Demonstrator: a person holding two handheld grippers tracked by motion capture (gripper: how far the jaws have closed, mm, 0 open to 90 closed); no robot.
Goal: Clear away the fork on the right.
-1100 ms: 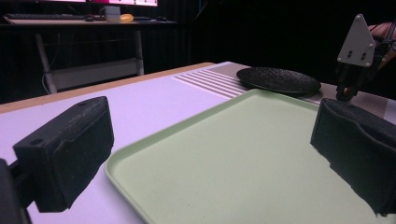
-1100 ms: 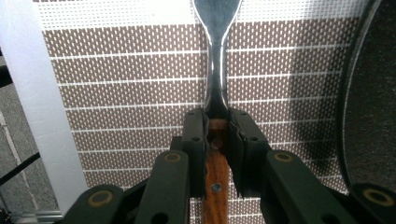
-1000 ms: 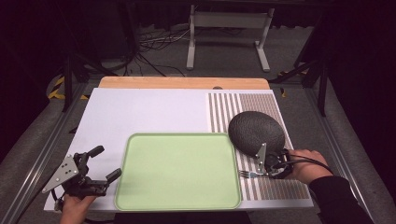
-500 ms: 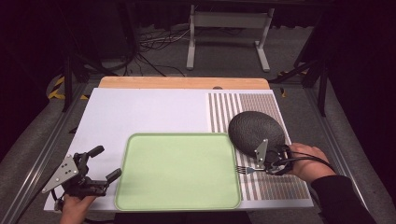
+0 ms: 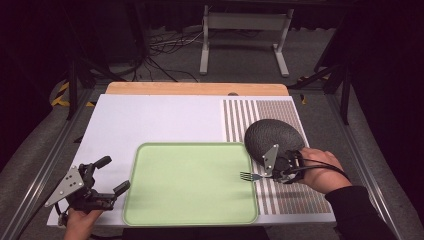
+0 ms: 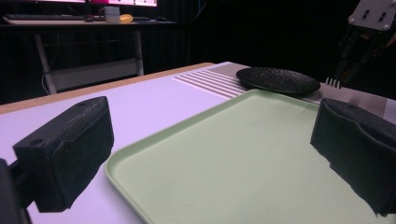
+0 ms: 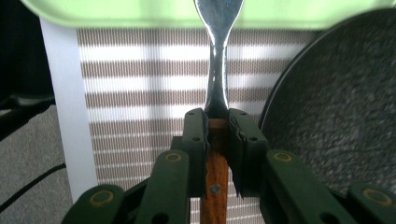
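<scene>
A fork [image 5: 251, 176] with a wooden handle [image 7: 215, 172] and a metal neck [image 7: 217, 74] is clamped in my right gripper [image 5: 278, 171], which is shut on it. The tines reach over the right edge of the light green tray [image 5: 190, 185]. A dark, rough round plate [image 5: 274, 137] lies on the striped placemat [image 5: 272, 115] just behind that gripper, and it also fills the right of the right gripper view [image 7: 336, 112]. My left gripper [image 5: 112, 175] rests open at the tray's left edge, its pads [image 6: 70, 149] wide apart with nothing between them.
A white board [image 5: 150, 120] covers the table, with a wooden strip [image 5: 195, 88] along its far edge. Beyond the table stand a metal frame [image 5: 245, 35] and loose cables on the floor. The other hand's gripper [image 6: 364, 42] and plate [image 6: 278, 80] appear far off in the left gripper view.
My right gripper has lifted and moved left with the fork, so the tines now hang over the tray's edge instead of the placemat. The left gripper has kept still.
</scene>
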